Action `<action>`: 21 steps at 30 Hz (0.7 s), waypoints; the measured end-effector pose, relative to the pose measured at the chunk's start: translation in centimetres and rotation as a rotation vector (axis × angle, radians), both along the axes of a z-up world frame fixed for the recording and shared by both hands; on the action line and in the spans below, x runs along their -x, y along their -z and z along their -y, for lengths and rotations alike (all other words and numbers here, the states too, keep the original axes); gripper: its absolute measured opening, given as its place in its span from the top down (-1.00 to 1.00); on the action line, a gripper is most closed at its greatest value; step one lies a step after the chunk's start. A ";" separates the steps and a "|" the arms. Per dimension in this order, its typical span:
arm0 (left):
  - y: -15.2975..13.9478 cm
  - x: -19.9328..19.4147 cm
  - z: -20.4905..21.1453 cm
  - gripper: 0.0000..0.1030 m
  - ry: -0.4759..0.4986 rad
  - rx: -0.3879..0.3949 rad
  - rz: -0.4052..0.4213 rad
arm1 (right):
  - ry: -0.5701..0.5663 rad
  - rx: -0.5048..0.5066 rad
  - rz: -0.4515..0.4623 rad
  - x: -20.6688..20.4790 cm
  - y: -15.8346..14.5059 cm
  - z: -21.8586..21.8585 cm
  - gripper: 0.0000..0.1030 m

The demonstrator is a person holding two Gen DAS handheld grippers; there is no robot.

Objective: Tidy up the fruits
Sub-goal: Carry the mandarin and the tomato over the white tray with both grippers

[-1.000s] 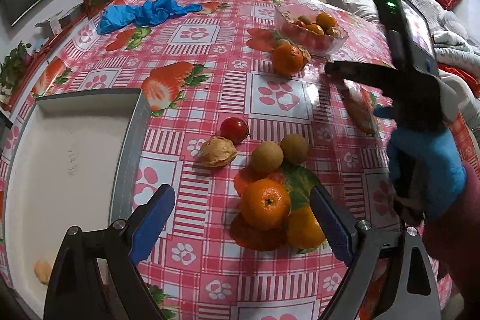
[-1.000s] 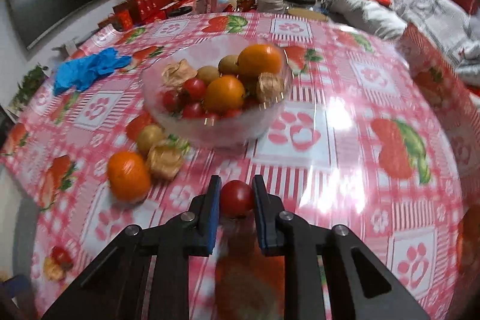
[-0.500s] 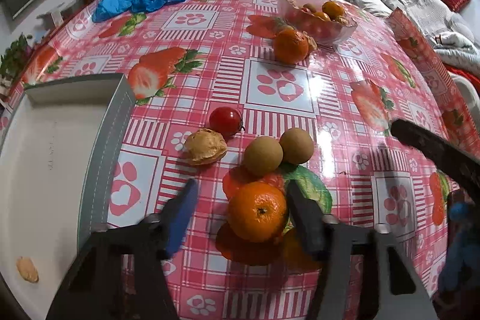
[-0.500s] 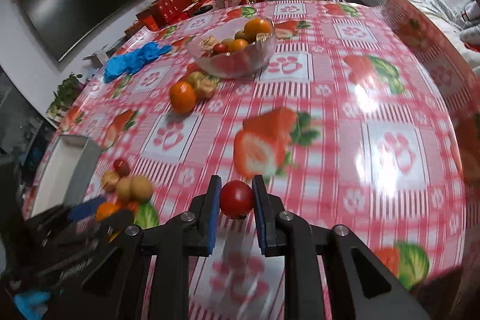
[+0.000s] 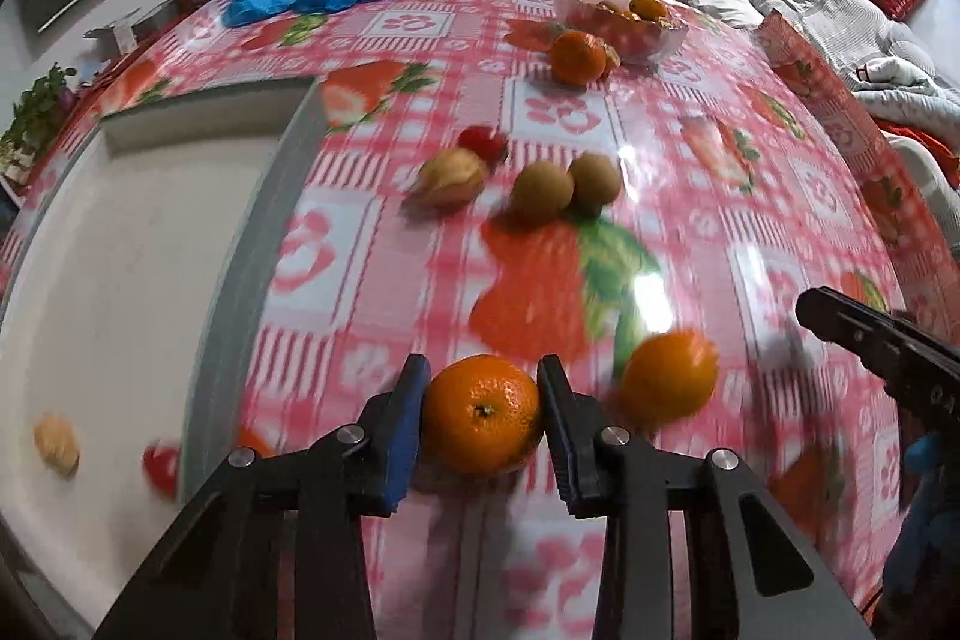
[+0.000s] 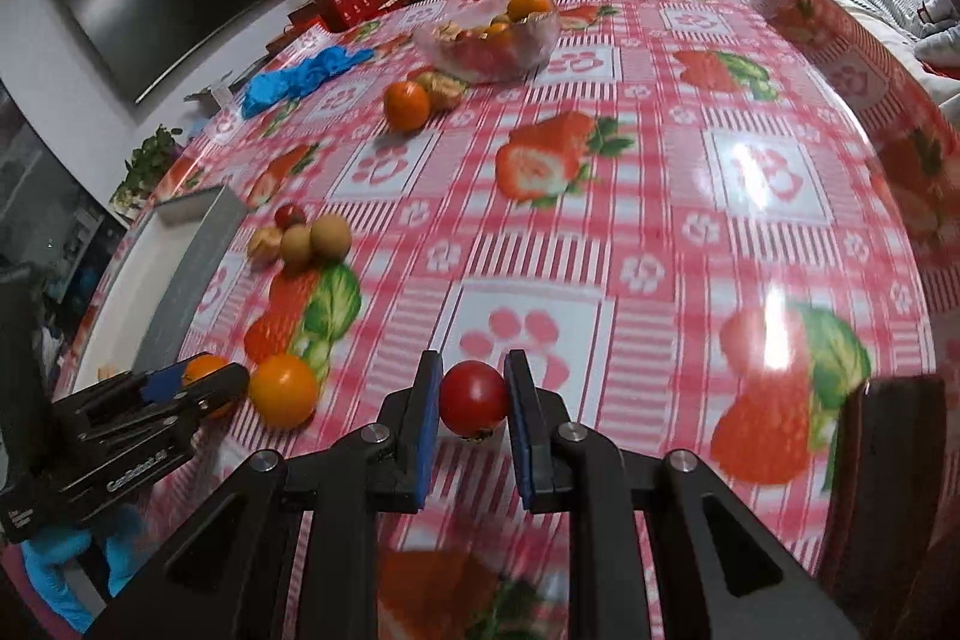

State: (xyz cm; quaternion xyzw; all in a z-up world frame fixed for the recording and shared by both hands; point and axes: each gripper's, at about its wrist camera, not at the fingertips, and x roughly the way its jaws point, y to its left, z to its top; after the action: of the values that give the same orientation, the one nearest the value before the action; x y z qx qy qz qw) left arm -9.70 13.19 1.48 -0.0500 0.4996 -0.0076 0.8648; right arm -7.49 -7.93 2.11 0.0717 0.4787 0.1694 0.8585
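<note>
- Since the earlier frames, the left gripper (image 5: 483, 415) has been brought down around the near mandarin (image 5: 482, 412), its fingers drawn in from wide apart; the right gripper (image 6: 471, 400) has been carried away from the glass bowl (image 6: 489, 40) towards the white tray (image 5: 120, 250).
- The fingers of the left gripper are closing, with the mandarin between them and both pads at its sides; a firm grasp cannot be confirmed through the blur.
- The fingers of the right gripper are clenched on a cherry tomato (image 6: 474, 398), held above the counter (image 6: 660, 220).
- A second mandarin (image 5: 669, 379) lies just beside the first, on the side away from the tray; two brown longans (image 5: 567, 187), a walnut (image 5: 453, 175) and another tomato (image 5: 483, 142) lie beyond it, near the tray's rim.
- Inside the tray, a pale piece (image 5: 56, 445) and a small red fruit (image 5: 161, 463) are seen.
- The mandarin is judged light, round and slightly yielding, with loose skin; it is best taken across its widest middle with moderate pressure.
- The tomato is judged smooth, slippery and easily burst, so a gentle hold is called for.
</note>
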 end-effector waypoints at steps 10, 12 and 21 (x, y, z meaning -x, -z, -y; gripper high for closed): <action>0.3 4.0 0.3 0.25 -0.007 -0.039 0.037 | -0.003 0.022 0.008 3.1 0.7 -0.6 0.56; 0.3 4.3 0.6 0.25 -0.001 -0.057 0.047 | 0.002 0.026 0.009 3.4 0.7 -0.6 0.56; 0.3 5.2 0.3 0.25 0.000 -0.031 0.058 | 0.000 0.049 0.006 4.2 0.5 -0.9 0.56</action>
State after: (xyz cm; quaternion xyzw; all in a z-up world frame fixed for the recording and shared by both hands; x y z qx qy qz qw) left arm -14.89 12.89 1.21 -0.0365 0.4744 -0.0013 0.8795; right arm -11.67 -6.99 1.56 0.0501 0.4803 0.1579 0.8613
